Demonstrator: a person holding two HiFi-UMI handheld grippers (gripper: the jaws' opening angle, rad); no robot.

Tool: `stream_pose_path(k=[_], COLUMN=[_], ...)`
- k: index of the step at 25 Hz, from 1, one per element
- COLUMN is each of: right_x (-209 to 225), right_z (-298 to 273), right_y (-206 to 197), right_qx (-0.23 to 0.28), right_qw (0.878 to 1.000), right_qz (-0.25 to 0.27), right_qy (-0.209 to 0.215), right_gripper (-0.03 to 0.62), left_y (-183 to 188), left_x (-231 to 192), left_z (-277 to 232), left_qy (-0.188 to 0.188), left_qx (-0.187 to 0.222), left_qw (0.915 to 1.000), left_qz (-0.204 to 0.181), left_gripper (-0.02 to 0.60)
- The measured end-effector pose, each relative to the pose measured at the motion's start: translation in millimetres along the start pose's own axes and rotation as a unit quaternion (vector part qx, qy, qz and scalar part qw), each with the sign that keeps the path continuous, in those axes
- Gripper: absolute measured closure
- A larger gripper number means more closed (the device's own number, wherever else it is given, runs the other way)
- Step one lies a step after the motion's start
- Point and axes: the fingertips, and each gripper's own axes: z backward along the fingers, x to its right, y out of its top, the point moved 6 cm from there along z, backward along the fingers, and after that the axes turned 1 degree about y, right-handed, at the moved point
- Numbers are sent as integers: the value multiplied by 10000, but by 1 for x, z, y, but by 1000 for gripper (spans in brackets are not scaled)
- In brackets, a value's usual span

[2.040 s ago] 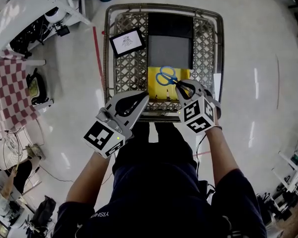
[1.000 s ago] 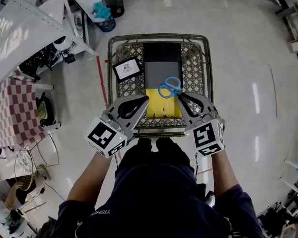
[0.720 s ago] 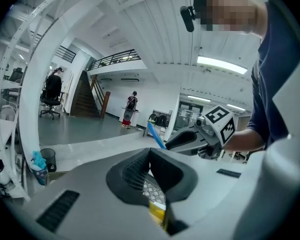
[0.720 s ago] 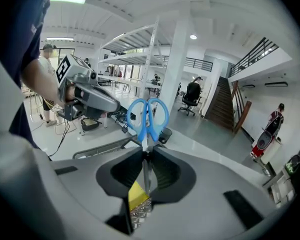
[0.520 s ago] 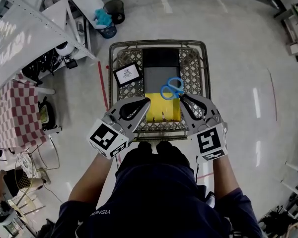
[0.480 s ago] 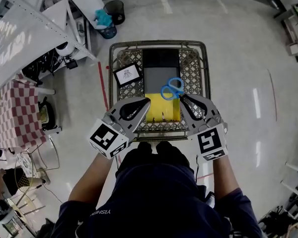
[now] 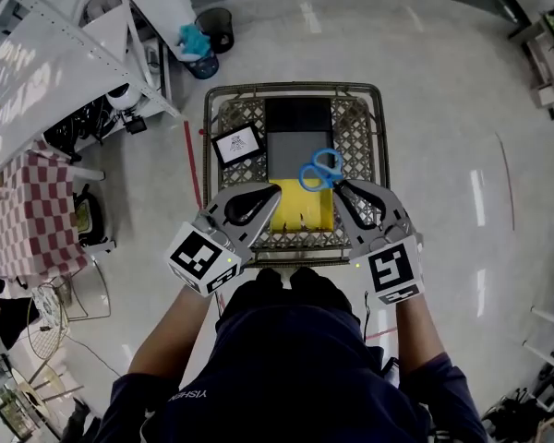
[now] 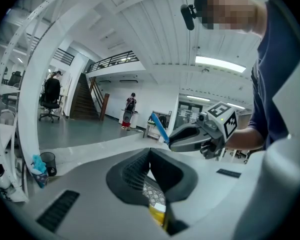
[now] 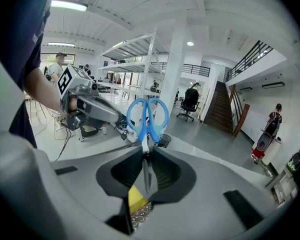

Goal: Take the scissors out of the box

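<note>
Standing over a wire cart (image 7: 294, 88) at frame centre, the person has the yellow box (image 7: 300, 212) at the cart's lower end, with a dark panel (image 7: 297, 137) above it. The right tongs (image 7: 340, 187) are clamped on the blades of the scissors (image 7: 319, 169), whose blue loops stick out over the box's upper right corner, seemingly lifted clear. The left tongs (image 7: 275, 189) are together and empty, just beside the box's left edge. To finish well, I'd say squeeze firmly, since thin blades could pivot, and carry them out over the cart's right rim. A card (image 7: 237, 144) lies at the cart's upper left, out of the way.
</note>
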Motion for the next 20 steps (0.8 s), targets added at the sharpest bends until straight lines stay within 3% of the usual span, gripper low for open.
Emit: stream_pose_path(k=[20], right_x=[1], right_z=[-2], right_y=[-6], right_qx=[-97], right_qw=[9999], right_qz=[-29], right_qy=[-31], right_gripper=[519], left_y=[0], left_x=[3], left_z=[-3], left_qy=[-49], left_qx=[-21], left_qw=[10000], left_qz=[-11], left_gripper=[558])
